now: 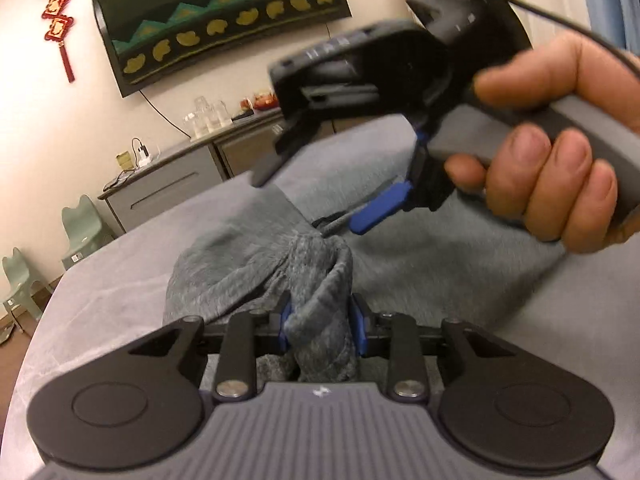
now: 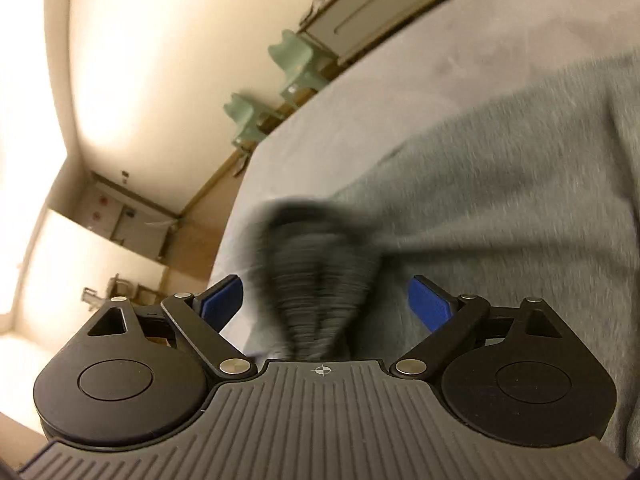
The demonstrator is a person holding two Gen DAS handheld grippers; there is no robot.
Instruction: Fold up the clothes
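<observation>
At frame centre, the garment (image 1: 256, 264) was fuzzy grey knit cloth with a ribbed edge. The bed cover (image 1: 100, 280) beneath looked smooth, matt fabric. The left gripper (image 1: 323, 326) showed matt black plastic, ribbed grey housing, blue rubbery pads and shiny metal pins. The television (image 1: 216, 20), upper left, was glossy.

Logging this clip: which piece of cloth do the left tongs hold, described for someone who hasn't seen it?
Start from the wide pale grey bedsheet that fills the lower part of the left wrist view. On it lies a fuzzy grey garment, and the left tongs are shut on a bunched fold of it. That fold is darker and more ribbed than the smooth sheet around it.
</observation>
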